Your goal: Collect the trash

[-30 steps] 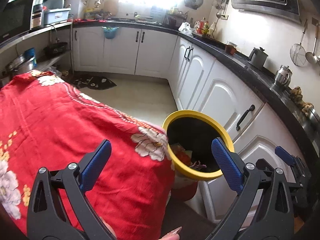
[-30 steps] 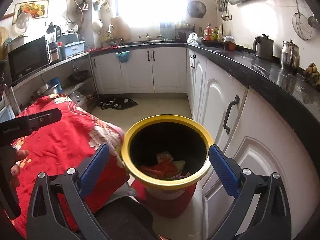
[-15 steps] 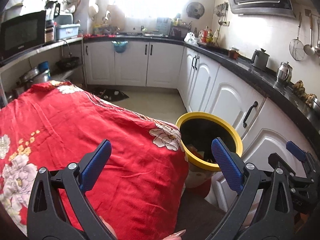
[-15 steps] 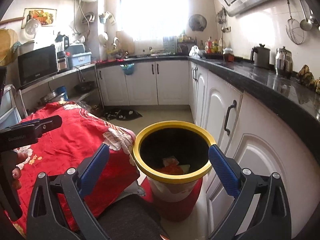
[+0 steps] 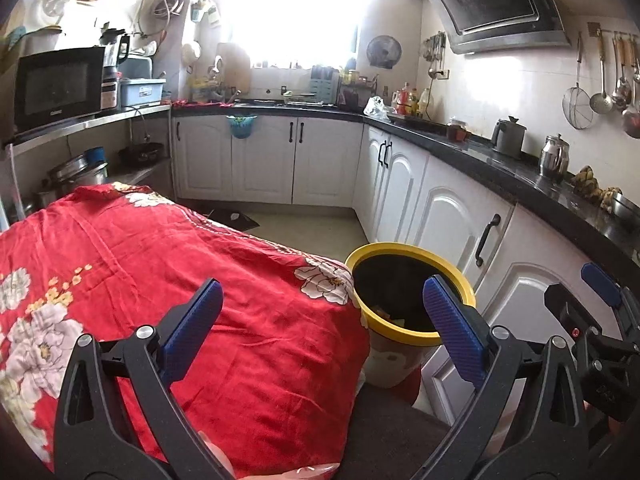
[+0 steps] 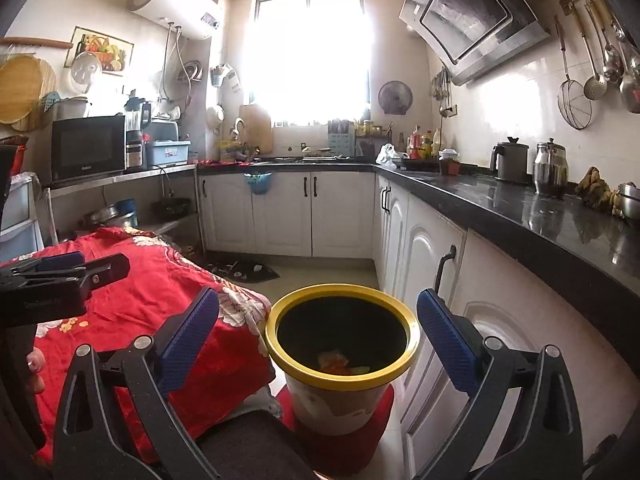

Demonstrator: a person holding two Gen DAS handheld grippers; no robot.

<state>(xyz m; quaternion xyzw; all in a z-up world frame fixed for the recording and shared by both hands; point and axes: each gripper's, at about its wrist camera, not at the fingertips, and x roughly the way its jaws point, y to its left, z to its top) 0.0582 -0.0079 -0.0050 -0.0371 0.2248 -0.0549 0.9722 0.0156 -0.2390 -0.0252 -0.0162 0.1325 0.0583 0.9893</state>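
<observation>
A yellow-rimmed trash bin [image 5: 412, 286] [image 6: 342, 320] stands on the floor between the red-clothed table and the white cabinets. Scraps of trash [image 6: 340, 362] lie at its bottom. My left gripper [image 5: 322, 326] is open and empty, held above the table's near corner, left of the bin. My right gripper [image 6: 318, 336] is open and empty, held above and in front of the bin. The right gripper also shows at the right edge of the left wrist view [image 5: 600, 320]; the left one shows at the left of the right wrist view [image 6: 60, 280].
A table under a red floral cloth [image 5: 160, 280] fills the left. White cabinets [image 5: 452, 216] with a black countertop [image 6: 520, 208] run along the right and back. Kettles [image 6: 512, 158] stand on the counter. A dark mat [image 6: 244, 270] lies on the floor.
Both grippers have risen and tilted up, away from the bin. The bin now sits lower and smaller in both views. Both stay open and empty.
</observation>
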